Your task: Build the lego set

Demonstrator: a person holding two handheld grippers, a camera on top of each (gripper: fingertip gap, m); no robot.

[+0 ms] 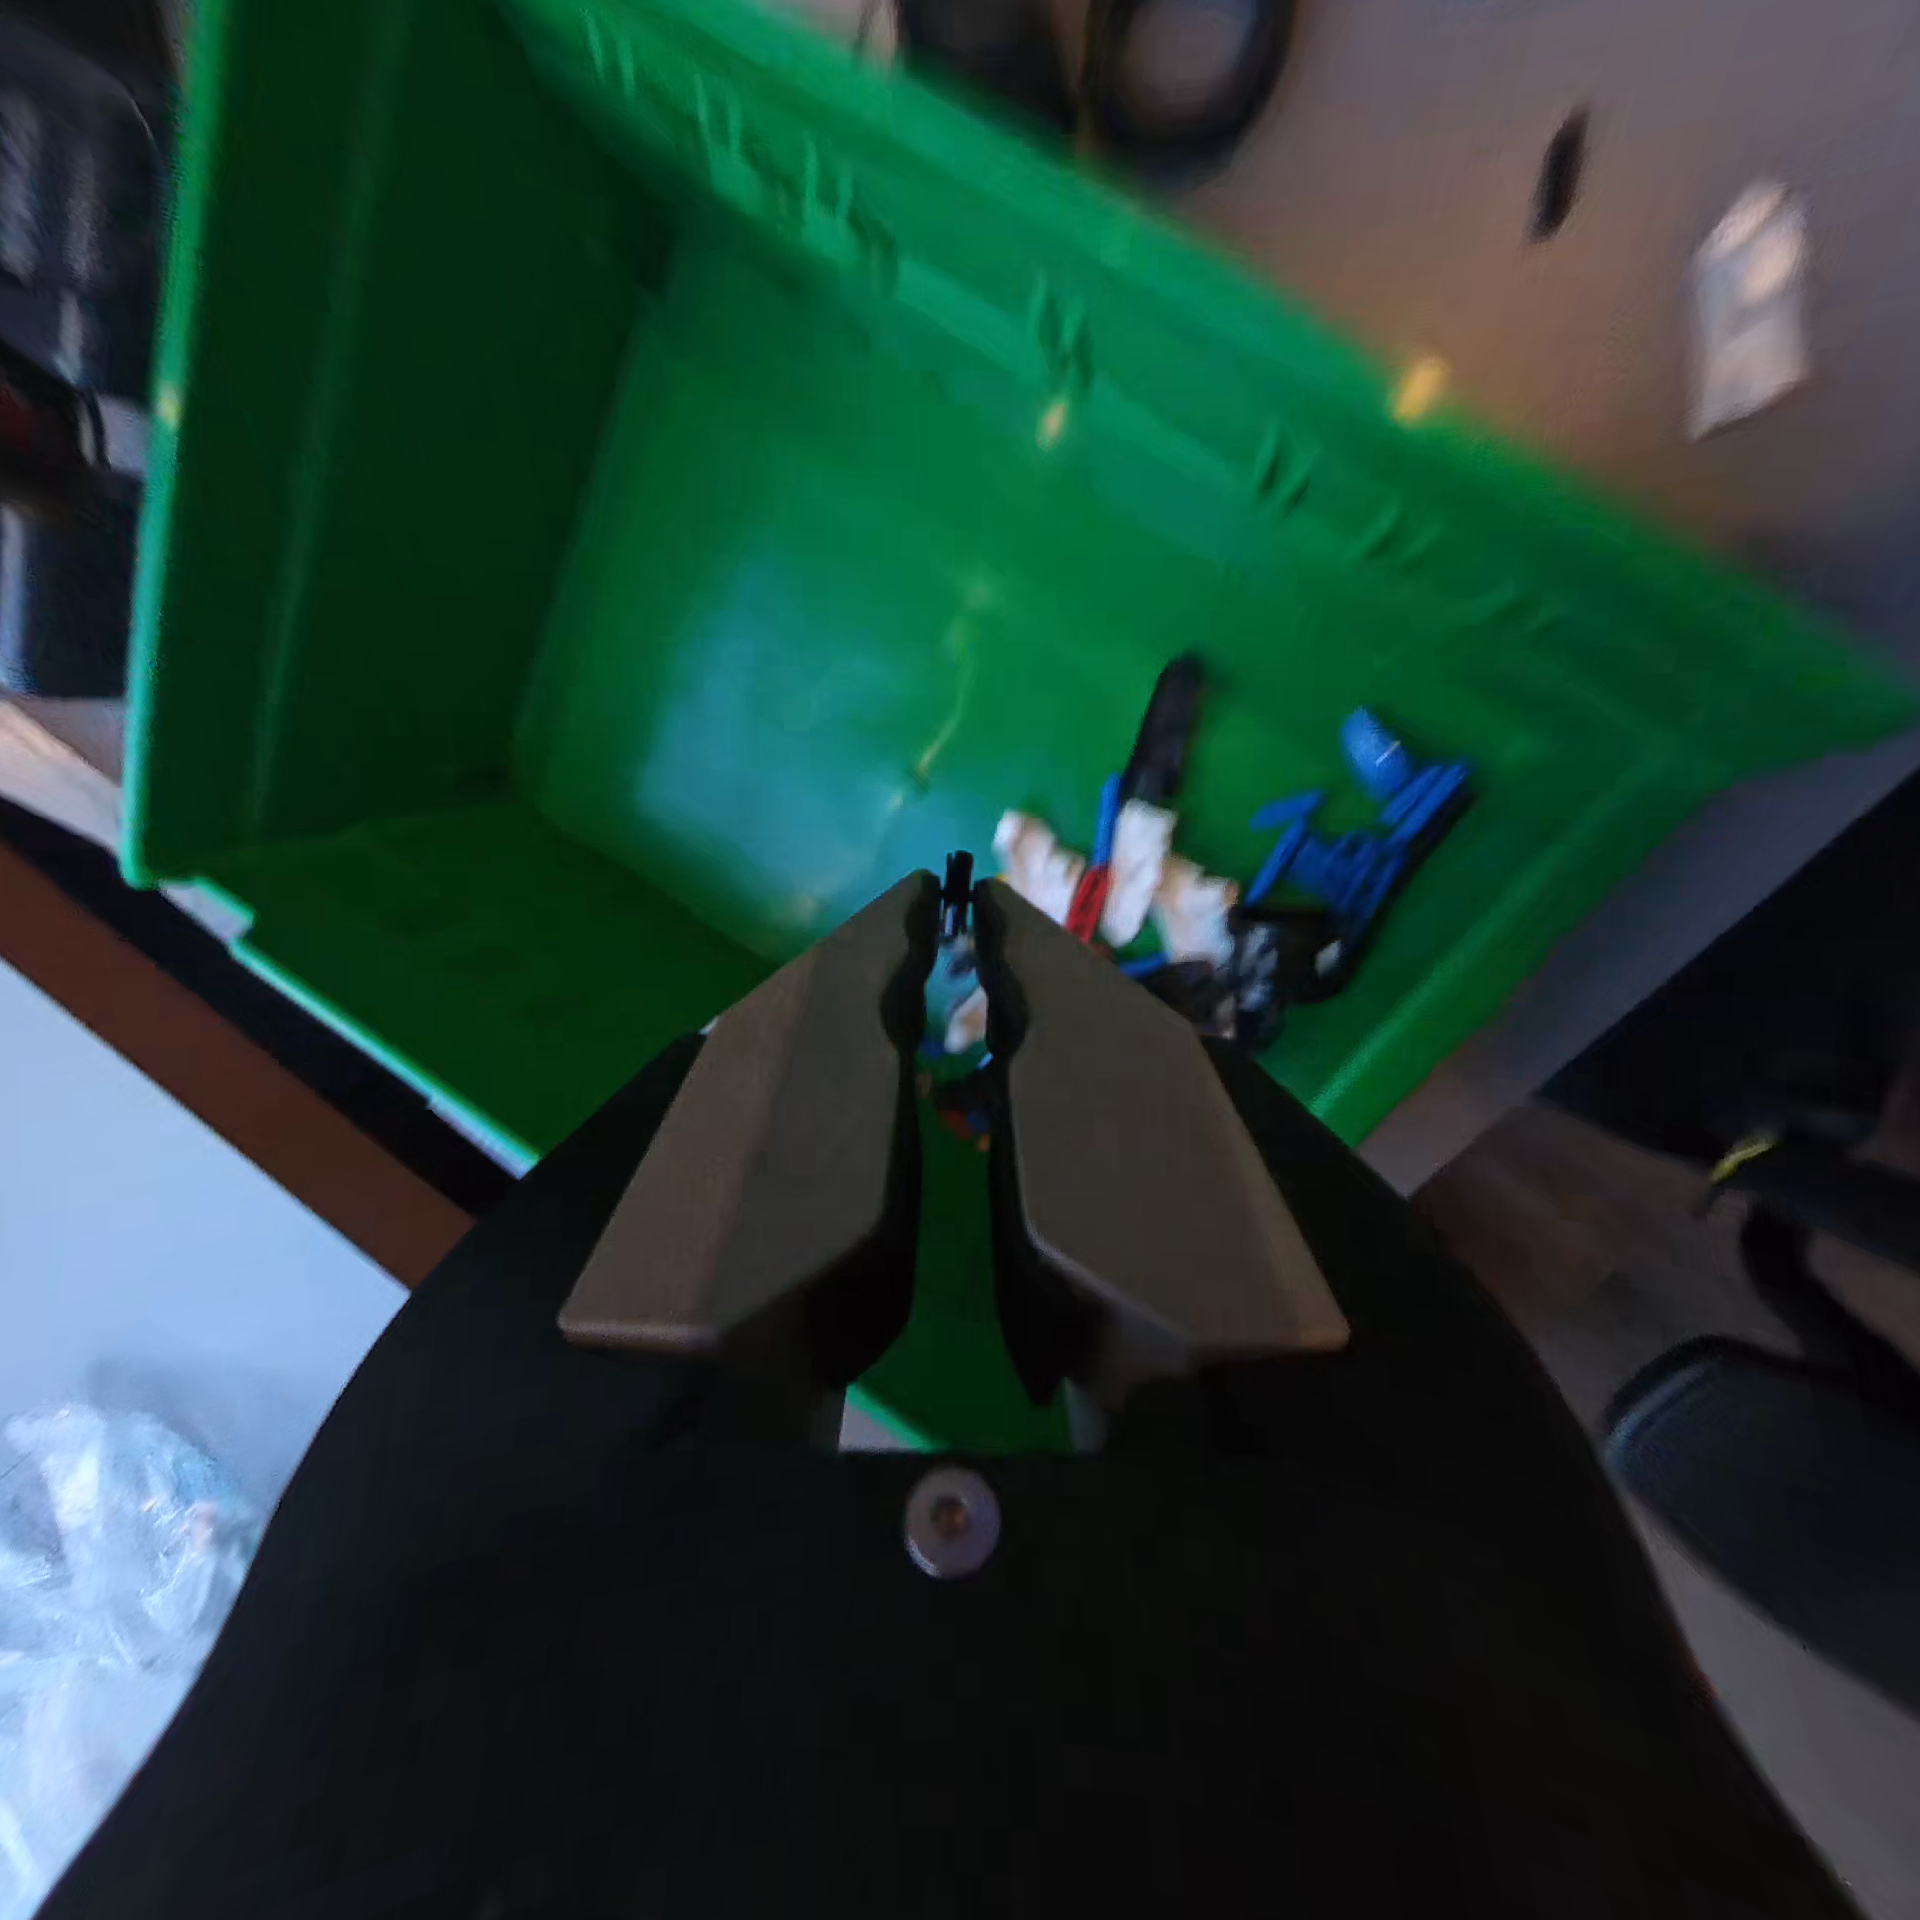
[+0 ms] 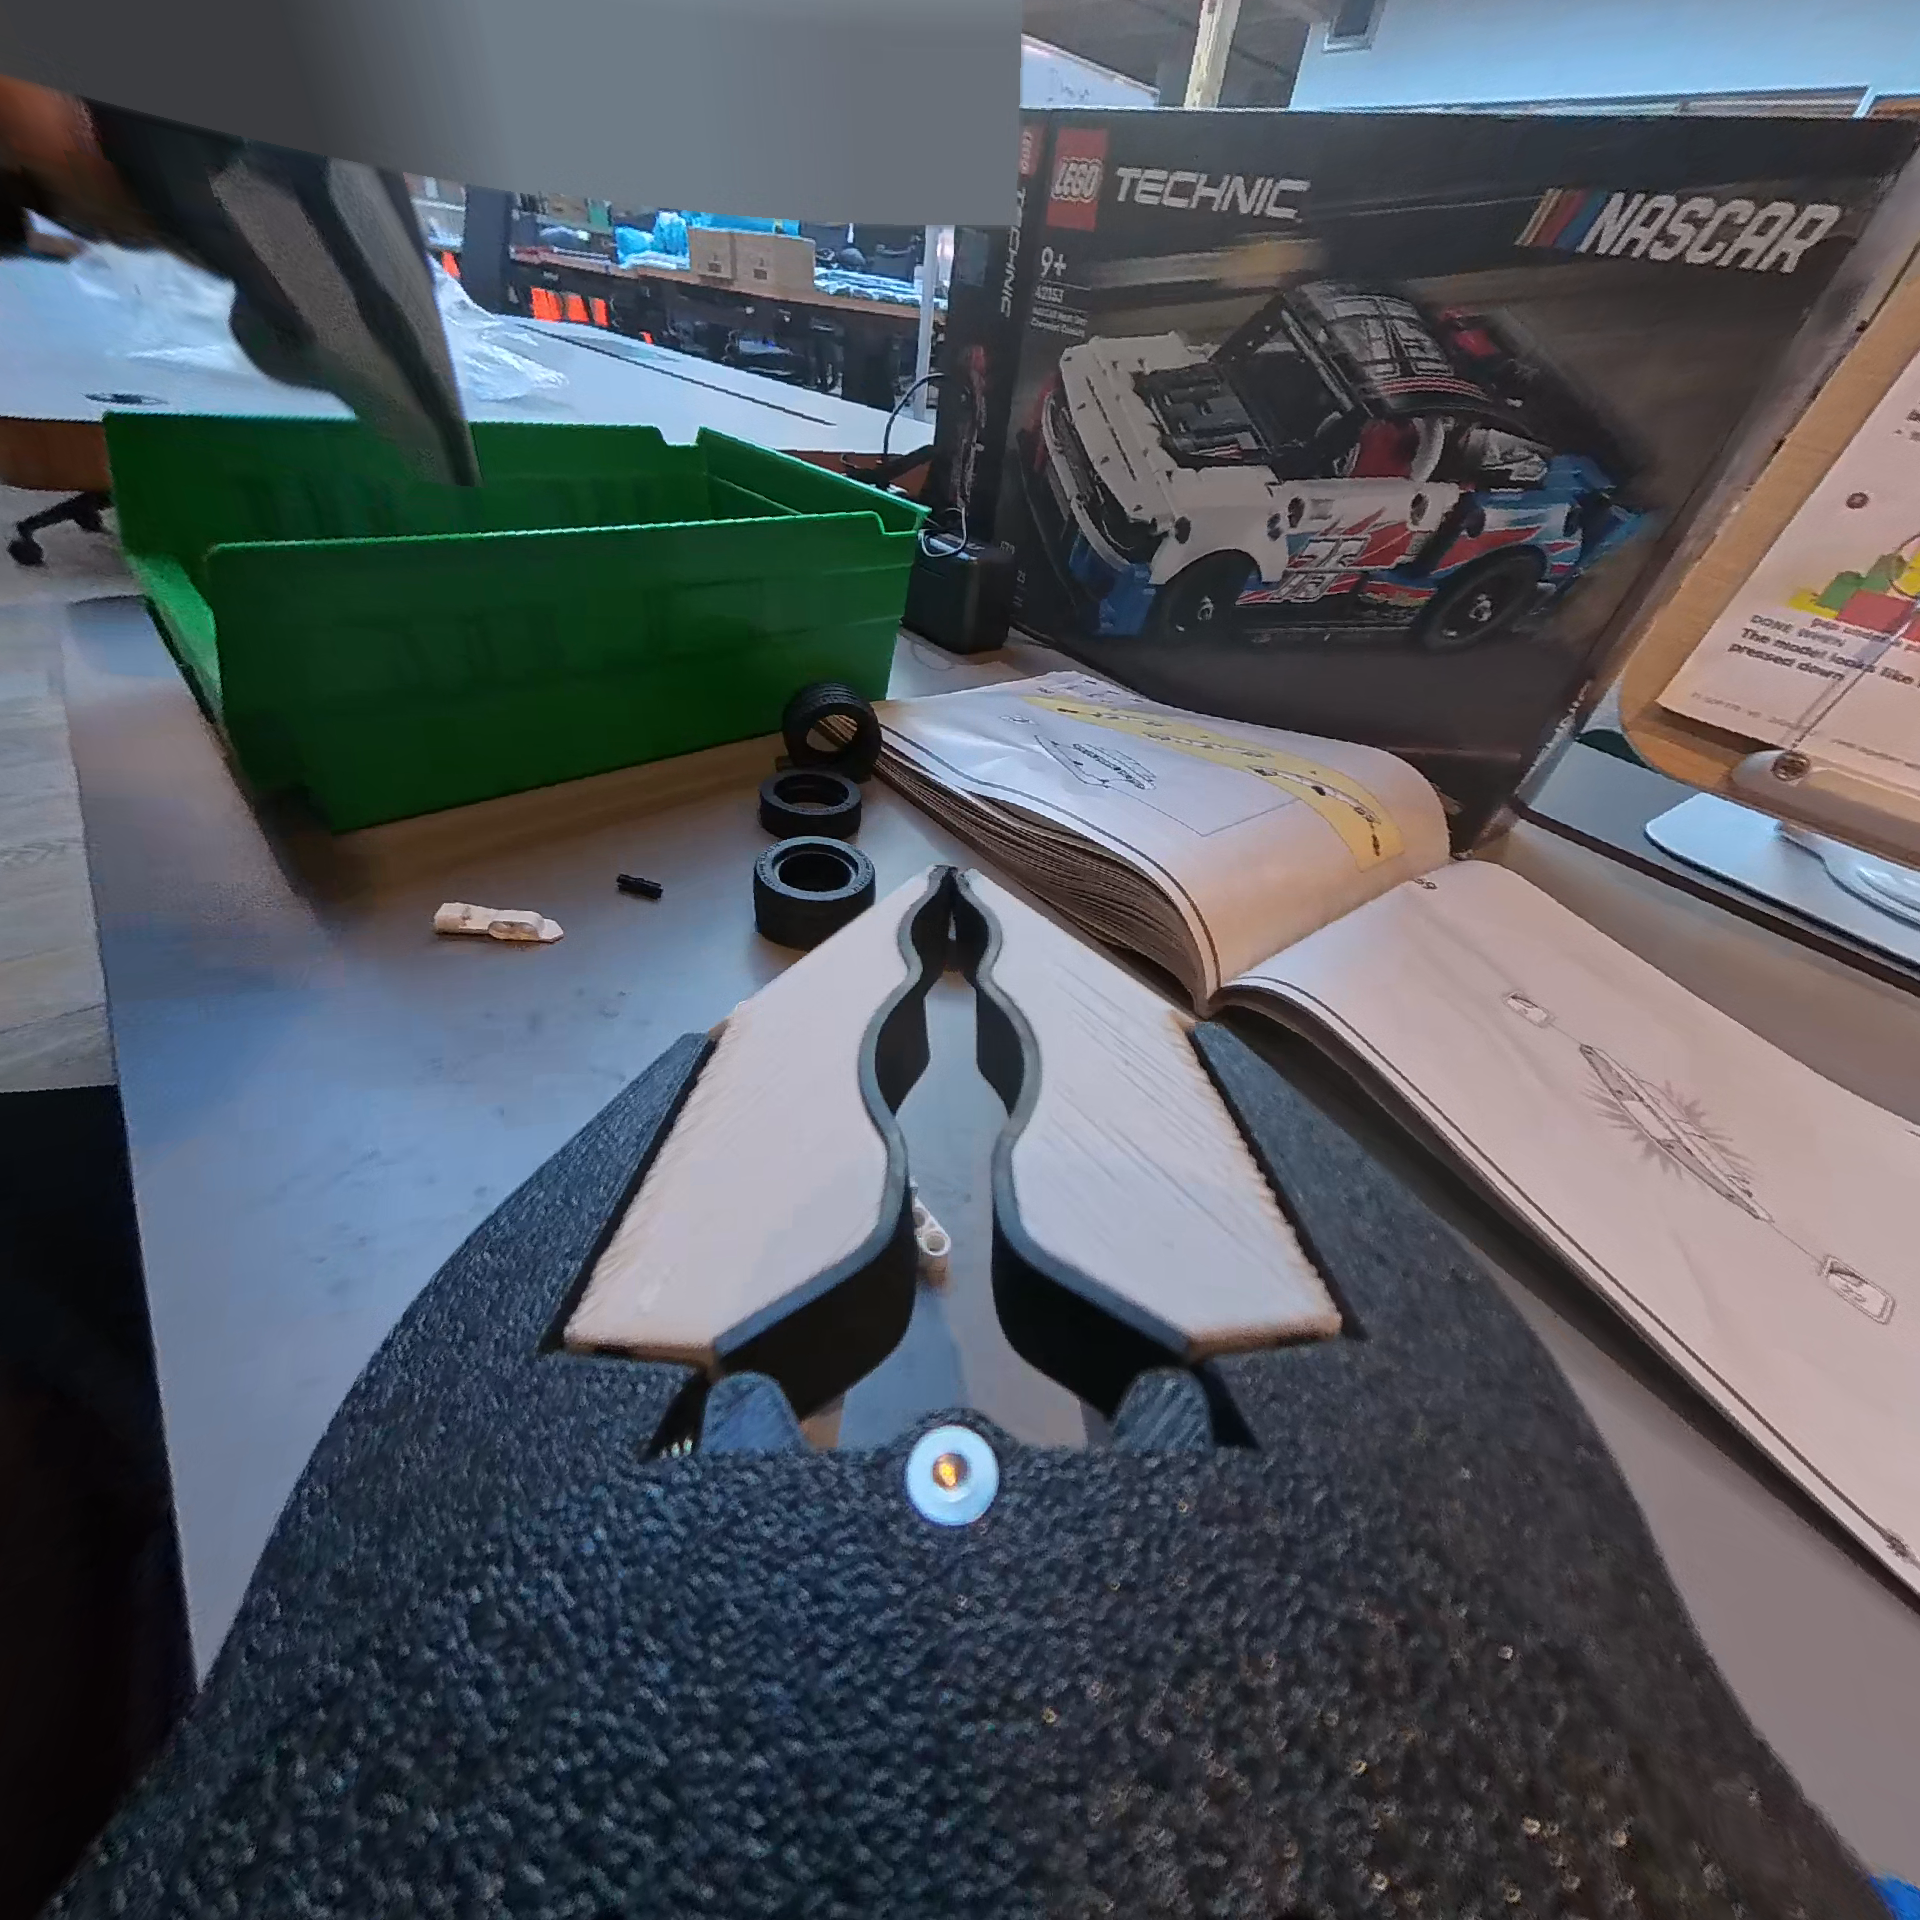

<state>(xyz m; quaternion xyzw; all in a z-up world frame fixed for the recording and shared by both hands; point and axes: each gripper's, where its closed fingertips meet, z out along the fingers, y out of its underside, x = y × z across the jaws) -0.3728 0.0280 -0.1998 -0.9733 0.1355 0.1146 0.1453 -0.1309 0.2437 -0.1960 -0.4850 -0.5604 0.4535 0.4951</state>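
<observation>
My left gripper (image 1: 957, 891) is shut on a small black pin (image 1: 957, 879) and hangs above the green bin (image 1: 436, 436). White, blue, black and red lego pieces (image 1: 1226, 862) lie in the bin's near right corner. In the right wrist view the left gripper (image 2: 405, 416) shows above the green bin (image 2: 540, 644). My right gripper (image 2: 954, 883) is shut and empty, low over the table. A white piece (image 2: 499, 922), a black pin (image 2: 638, 885) and three black tyres (image 2: 812, 881) lie on the table ahead of it. A small white piece (image 2: 932, 1236) lies under the fingers.
An open instruction booklet (image 2: 1351, 935) lies to the right of the tyres. The lego box (image 2: 1403, 416) stands behind it, with a small black device (image 2: 961, 597) beside the bin. A stand with a printed sheet (image 2: 1808, 623) is at the far right. Clear bags (image 1: 94, 1538) lie at the left. The gap from one gripper's tips to the other's is roughly 35 cm.
</observation>
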